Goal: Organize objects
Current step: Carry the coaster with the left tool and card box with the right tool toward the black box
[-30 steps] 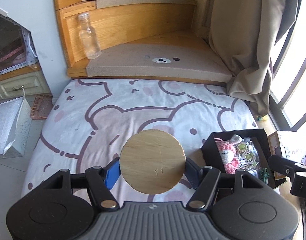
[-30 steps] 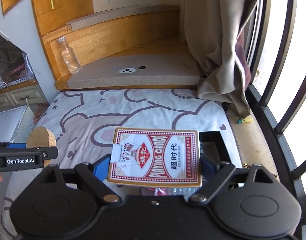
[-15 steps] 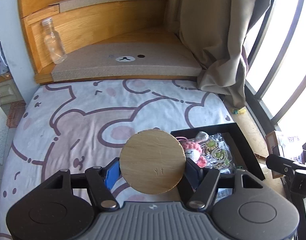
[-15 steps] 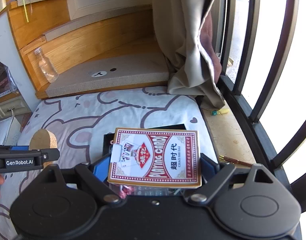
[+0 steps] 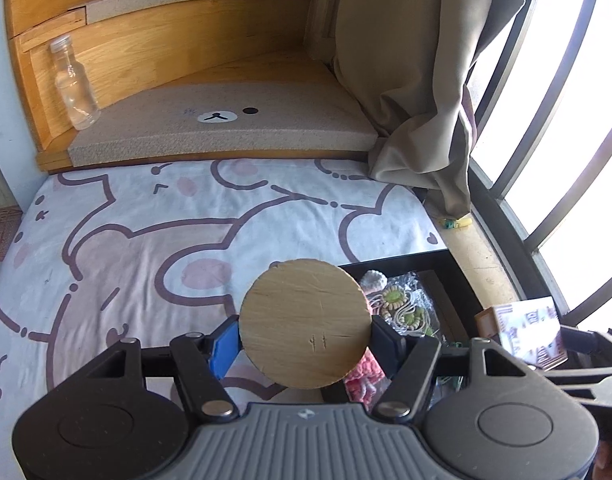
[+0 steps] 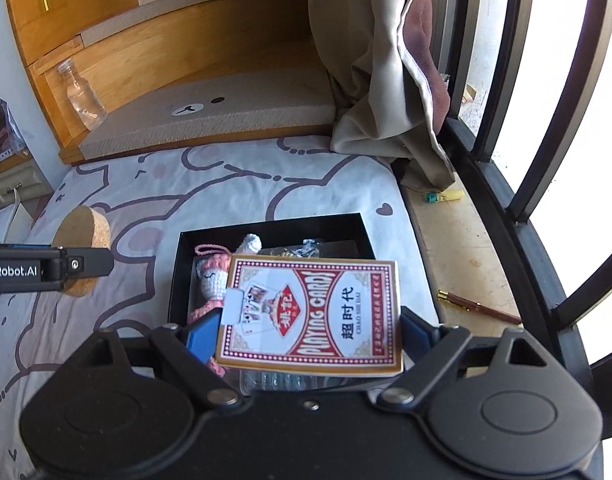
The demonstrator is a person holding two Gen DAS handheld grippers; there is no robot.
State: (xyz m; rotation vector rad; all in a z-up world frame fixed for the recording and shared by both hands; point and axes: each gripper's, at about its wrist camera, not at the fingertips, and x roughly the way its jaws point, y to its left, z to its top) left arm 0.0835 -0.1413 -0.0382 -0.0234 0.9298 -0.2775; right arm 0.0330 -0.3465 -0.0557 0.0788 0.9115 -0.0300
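Note:
My left gripper (image 5: 305, 340) is shut on a round cork disc (image 5: 305, 323), held flat above the bedsheet at the left edge of a black box (image 5: 438, 260). In the right wrist view the same cork disc (image 6: 82, 232) shows edge-on in that left gripper (image 6: 66, 268). My right gripper (image 6: 310, 330) is shut on a red pack of playing cards (image 6: 310, 314), held over the black box (image 6: 266, 226). Inside the box lie a pink crocheted doll (image 6: 210, 278) and a clear bag of trinkets (image 5: 402, 304).
A bear-print sheet (image 5: 166, 240) covers the bed. A clear glass bottle (image 5: 72, 86) stands on the wooden step behind it, beside a beige cushion (image 5: 226, 128). A curtain (image 6: 370, 80) and window bars close the right side. A brown pen (image 6: 478, 306) lies on the sill.
Both grippers have swung right and lower toward the black box, each keeping its object. The box now lies under the card pack and beside the cork disc.

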